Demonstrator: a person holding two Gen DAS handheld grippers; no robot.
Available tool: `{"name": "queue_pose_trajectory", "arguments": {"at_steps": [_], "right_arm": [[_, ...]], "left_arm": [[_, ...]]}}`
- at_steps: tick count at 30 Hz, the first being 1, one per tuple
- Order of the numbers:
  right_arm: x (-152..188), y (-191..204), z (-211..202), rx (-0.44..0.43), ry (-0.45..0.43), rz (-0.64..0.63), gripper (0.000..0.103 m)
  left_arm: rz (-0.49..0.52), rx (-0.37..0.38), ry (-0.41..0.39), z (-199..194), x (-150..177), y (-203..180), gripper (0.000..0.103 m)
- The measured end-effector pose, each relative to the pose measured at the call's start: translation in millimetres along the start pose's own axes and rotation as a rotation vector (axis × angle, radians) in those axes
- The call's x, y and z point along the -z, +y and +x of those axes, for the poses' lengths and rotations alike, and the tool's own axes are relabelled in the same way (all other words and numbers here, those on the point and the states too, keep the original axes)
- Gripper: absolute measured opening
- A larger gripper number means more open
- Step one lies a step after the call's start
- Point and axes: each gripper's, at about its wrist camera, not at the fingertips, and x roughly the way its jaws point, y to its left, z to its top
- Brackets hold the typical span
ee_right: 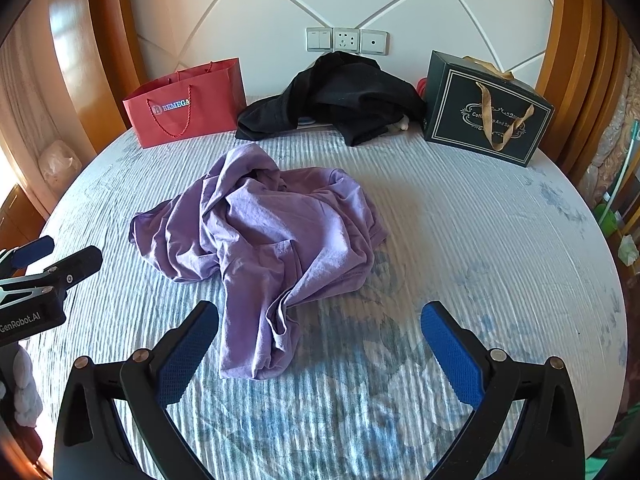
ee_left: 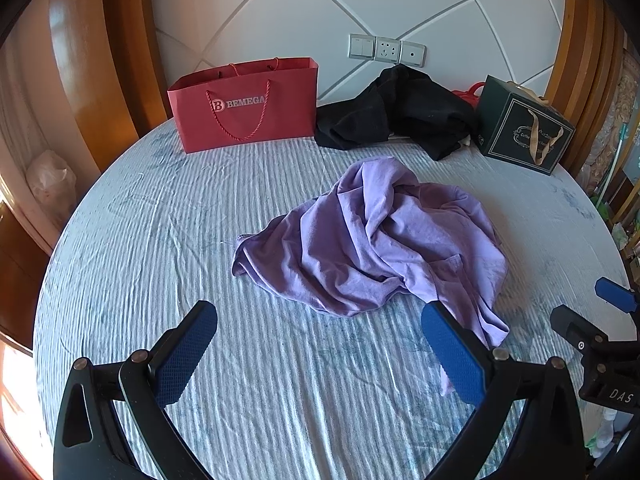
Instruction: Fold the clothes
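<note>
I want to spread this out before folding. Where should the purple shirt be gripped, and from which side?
Probably the loose flap of the purple shirt that trails toward the camera, lying flat on the bedsheet away from the bunched centre. The open right gripper could come in low from the near side; the left gripper, also open, could take the far-left edge.

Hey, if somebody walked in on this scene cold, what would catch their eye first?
Probably the crumpled purple shirt, heaped mid-bed just ahead of both open grippers, the left and the right. Next, the row along the headboard: a red bag on the left, a black garment in the middle, and a dark box on the right.
</note>
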Motion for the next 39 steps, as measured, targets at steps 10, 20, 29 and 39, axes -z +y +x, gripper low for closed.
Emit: {"name": "queue_pose_trajectory", "arguments": {"at_steps": [10,20,29,39], "right_arm": [[-5,-10,16,-0.032,0.028,0.046,0.076],[2,-1,51,-0.094,0.14,0.04,0.067],[-4,-1,66,-0.083,0.169,0.046,0.067],[-5,10,94,-0.149,0.249,0.054,0.057]], "left_arm": [[0.005,-0.006,0.012,25,-5,11,0.101],[0.026,0.03,0.053,79,-17,23,0.099],[0.052,0.025,0.057,97,-30,21,0.099],[0.084,0.041,0.159,159,-33,25,0.057]]}}
